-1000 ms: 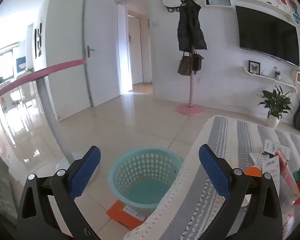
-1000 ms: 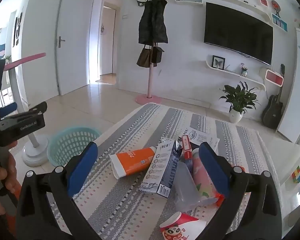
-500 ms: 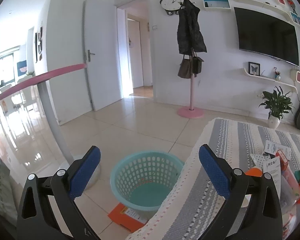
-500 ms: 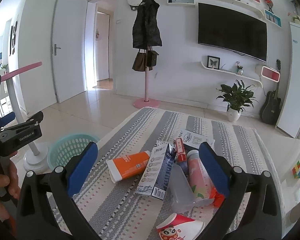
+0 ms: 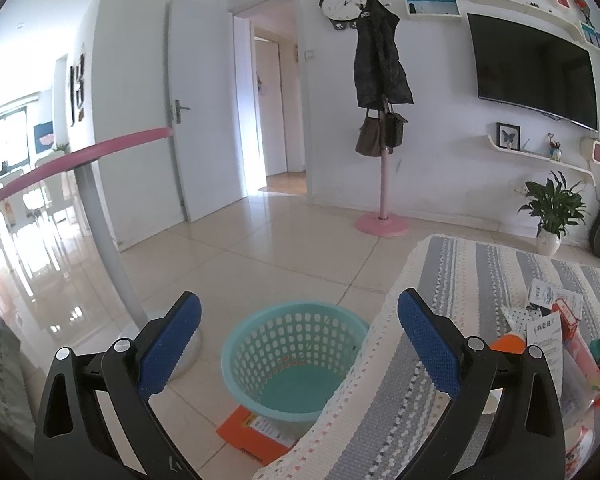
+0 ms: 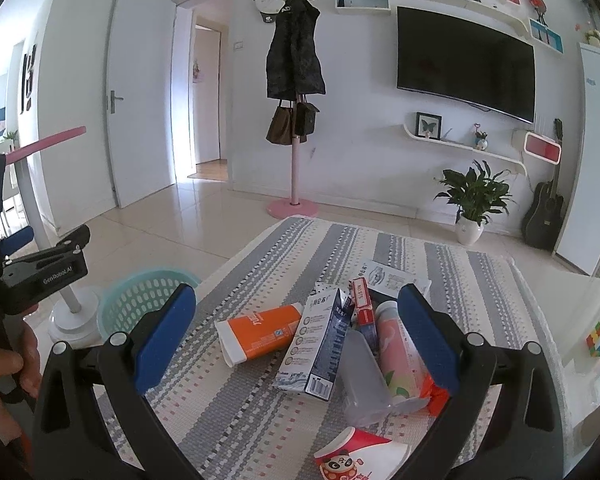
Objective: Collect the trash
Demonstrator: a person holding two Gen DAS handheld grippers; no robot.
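Note:
A teal perforated basket [image 5: 296, 354] stands on the floor beside the table's left edge, and my left gripper [image 5: 298, 334] hangs open above it, holding nothing. The basket [image 6: 140, 300] also shows at the left of the right wrist view. Trash lies in a pile on the striped tablecloth [image 6: 260, 396]: an orange tube [image 6: 260, 334], a blue-white carton [image 6: 320, 344], a small red box [image 6: 362, 302], a clear plastic cup [image 6: 364, 380], a pink cup [image 6: 400, 356] and a red-white panda paper cup [image 6: 360, 456]. My right gripper [image 6: 296, 332] is open, hovering over the pile.
An orange booklet [image 5: 256, 432] lies on the floor under the basket. A pink-topped stand [image 5: 100, 216] with a white base stands left of it. A coat rack [image 6: 296, 120], a potted plant [image 6: 474, 200] and a guitar [image 6: 544, 212] line the far wall. A hand [image 6: 4, 368] holds the left gripper.
Both views have shifted slightly, so the basket and trash pile sit a little lower in frame. Both grippers stay open and nothing on the table has moved.

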